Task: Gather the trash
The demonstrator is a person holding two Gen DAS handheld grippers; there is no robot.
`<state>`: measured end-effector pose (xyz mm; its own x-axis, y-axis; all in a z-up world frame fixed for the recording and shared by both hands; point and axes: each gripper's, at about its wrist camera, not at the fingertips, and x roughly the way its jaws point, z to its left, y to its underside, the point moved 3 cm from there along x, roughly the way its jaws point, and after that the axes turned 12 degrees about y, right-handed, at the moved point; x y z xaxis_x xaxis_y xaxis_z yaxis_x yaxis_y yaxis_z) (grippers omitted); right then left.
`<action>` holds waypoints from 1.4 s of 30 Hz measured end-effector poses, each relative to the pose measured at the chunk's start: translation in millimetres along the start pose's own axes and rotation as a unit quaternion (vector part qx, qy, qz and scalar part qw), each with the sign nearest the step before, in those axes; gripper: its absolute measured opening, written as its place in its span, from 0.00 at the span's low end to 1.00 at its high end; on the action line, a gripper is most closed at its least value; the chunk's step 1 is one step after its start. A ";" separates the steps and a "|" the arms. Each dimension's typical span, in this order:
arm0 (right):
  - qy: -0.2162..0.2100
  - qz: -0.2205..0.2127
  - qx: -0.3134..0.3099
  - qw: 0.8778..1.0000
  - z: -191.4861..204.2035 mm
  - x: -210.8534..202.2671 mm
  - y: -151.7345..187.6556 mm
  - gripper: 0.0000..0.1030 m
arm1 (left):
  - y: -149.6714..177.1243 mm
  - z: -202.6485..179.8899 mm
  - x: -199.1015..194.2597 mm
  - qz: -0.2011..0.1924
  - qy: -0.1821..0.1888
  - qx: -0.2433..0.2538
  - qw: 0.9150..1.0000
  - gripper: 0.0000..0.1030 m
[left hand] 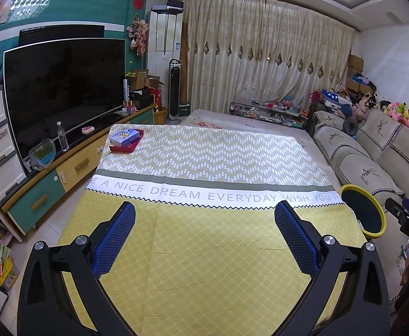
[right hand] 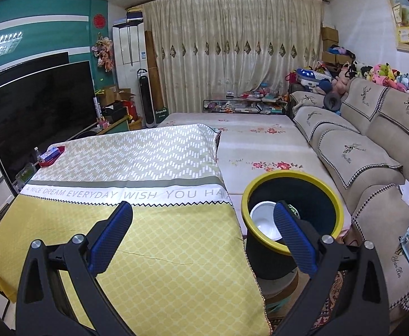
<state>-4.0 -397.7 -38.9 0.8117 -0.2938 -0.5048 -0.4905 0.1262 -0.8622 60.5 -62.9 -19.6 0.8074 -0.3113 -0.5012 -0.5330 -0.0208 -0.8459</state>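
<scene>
Yellow-rimmed bin (right hand: 327,196) upright, white cup (right hand: 263,219) inside

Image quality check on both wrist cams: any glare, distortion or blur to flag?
Left wrist: strong fisheye, dark vignette in the corners, curtains bowed; bright light patch on the tablecloth; TV screen dark, faint reflections; sharp overall. Right wrist: same barrel warp, with the yellow-rimmed bin and the white container inside it crisp; mild ceiling glare; no motion blur.

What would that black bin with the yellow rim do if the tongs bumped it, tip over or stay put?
The bin probably tips fairly easily: it looks tall, perched on a small stand beside the table. It seems light, holding little beyond a white bowl. Its smooth rim may slip between the pads.
</scene>
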 end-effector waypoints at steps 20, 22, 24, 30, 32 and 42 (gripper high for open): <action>-0.001 0.005 0.008 1.000 -2.3 6.2 2.6 0.93 | -2.7 -10.0 9.5 0.003 0.005 0.008 1.000 0.95; -0.002 0.006 0.006 1.000 -1.0 6.6 2.9 0.93 | -2.3 -10.4 10.2 0.004 0.006 0.007 1.000 0.95; -0.003 0.006 0.005 1.000 -0.5 6.5 3.1 0.93 | -2.0 -10.3 10.4 0.004 0.006 0.007 1.000 0.95; -0.003 0.007 0.006 1.000 -0.3 6.9 2.8 0.93 | -1.7 -10.5 10.5 0.004 0.006 0.007 1.000 0.95; -0.003 0.008 0.006 1.000 0.4 7.4 2.8 0.93 | -1.7 -10.0 12.1 0.005 0.005 0.008 1.000 0.95; -0.004 0.010 0.007 1.000 0.7 8.5 3.9 0.93 | -2.0 -10.8 15.3 0.009 0.007 0.010 1.000 0.95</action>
<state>1.1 -399.0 -46.6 0.8040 -0.2832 -0.5229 -0.5031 0.1451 -0.8520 71.2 -77.8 -23.6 0.7943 -0.3249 -0.5134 -0.5416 0.0044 -0.8406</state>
